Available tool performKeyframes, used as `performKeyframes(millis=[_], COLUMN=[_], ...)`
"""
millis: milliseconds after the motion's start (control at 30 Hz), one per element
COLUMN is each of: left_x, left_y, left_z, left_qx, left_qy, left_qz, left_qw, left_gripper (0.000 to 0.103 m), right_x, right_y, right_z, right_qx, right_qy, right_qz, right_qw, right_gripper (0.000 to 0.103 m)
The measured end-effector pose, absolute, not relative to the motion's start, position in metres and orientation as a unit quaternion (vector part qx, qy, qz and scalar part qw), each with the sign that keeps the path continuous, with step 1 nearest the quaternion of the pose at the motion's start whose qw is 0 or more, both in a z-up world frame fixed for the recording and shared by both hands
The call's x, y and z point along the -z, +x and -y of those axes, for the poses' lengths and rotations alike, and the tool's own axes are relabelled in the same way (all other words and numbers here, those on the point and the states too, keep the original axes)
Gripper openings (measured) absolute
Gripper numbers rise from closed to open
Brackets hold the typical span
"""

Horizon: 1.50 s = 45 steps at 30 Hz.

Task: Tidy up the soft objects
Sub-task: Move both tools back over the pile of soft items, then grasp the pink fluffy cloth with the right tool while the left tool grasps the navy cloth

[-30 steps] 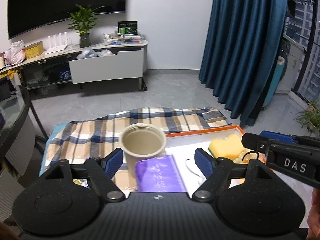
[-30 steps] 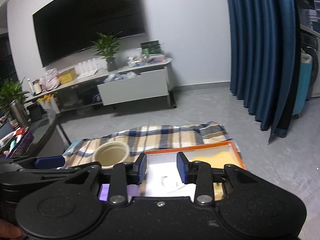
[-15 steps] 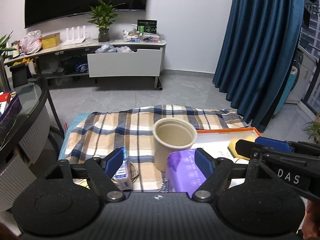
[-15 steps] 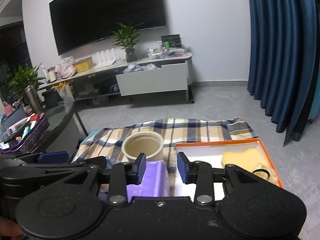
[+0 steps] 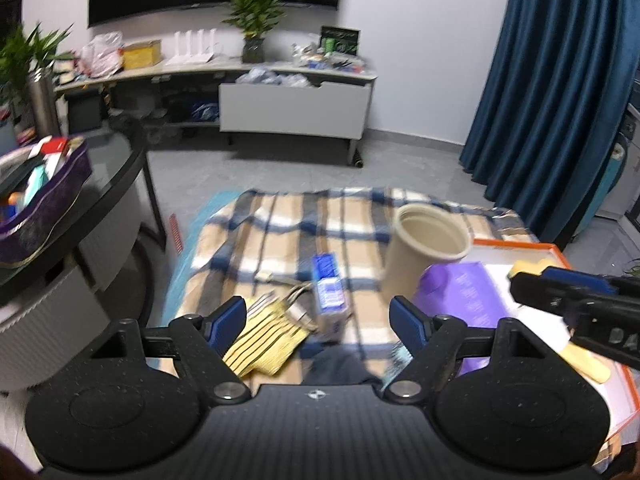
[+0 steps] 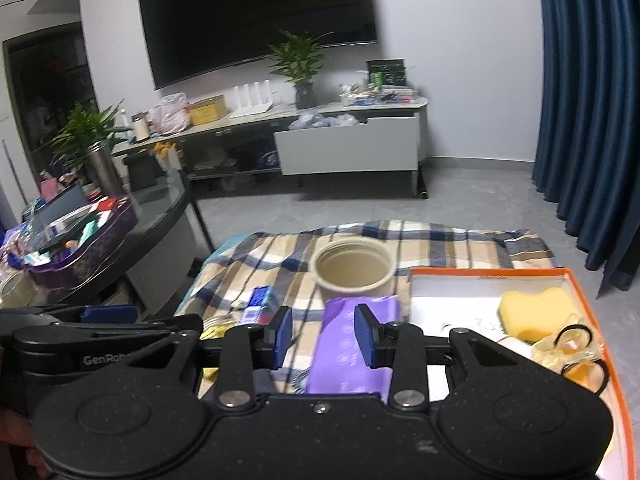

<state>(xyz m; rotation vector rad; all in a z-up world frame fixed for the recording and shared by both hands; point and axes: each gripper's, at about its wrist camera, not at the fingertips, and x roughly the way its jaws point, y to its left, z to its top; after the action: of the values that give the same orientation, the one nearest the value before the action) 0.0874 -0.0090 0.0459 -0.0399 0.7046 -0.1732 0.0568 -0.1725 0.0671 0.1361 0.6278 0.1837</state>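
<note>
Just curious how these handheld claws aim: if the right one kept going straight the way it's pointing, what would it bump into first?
Most likely the purple packet, which lies right between and below the right gripper's open fingers. The beige cup stands farther along that line. Depth is hard to judge through this lens.

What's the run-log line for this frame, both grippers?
left gripper: open, empty, over yellow cloth | right gripper: open, empty, above purple pack | sponge: in orange tray | cup: upright on blanket
</note>
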Motion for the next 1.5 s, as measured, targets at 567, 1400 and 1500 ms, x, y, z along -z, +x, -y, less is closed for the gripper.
performKeyframes(millis=[567,1400,1500], left_x=[-0.001,0.013,0.012], left_y=[0.070,0.065,0.065], left_z=[-0.043,-0.068,-0.067], left_qx=[0.034,0.012,0.018], left_qy=[-0.048,-0.072,-0.075], left_qz=[-0.399,-0.411,-0.408], left_qw=[0.915,0.909,0.910], left_gripper=[0.080,0.080,0.080], right_x=[-0.013,0.020,0.001], right_y=[0.002,0.006,0.002], right_z=[0.107,0.068,0.086], right_qx=[-0.239,-0.211,-0.216], right_qy=[-0.018,-0.138,-0.106], right_qz=[-0.362,-0.333,-0.332], right_qw=[0.901,0.908,0.912], right_gripper=[0.053,0.058,0.058])
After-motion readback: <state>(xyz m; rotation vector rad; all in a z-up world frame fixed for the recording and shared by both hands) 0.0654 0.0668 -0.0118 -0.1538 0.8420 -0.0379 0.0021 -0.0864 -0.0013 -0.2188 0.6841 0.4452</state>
